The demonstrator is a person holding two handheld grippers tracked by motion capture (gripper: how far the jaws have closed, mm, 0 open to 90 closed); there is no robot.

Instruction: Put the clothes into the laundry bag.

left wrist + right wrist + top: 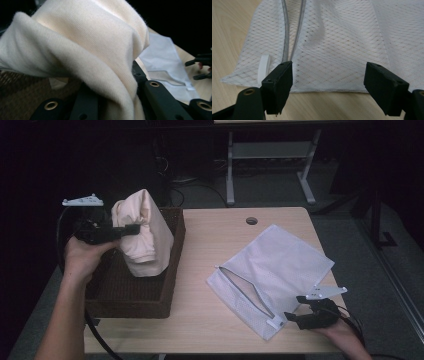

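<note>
The left gripper (131, 228) is clenched on a cream garment (142, 234), holding it above the wicker basket (172, 270) at the worktop's (210, 320) left end: the lifting-out step, seemingly. The right gripper (294, 308), jaws spread, straddles the unzipped mesh laundry bag's (280, 265) near edge, probably touching it. Next, the garment needs carrying across to the bag's mouth.

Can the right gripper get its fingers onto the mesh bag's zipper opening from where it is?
Probably yes: the right gripper stands open at the mesh laundry bag's near edge, the unzipped zipper just ahead, with nothing between.
</note>
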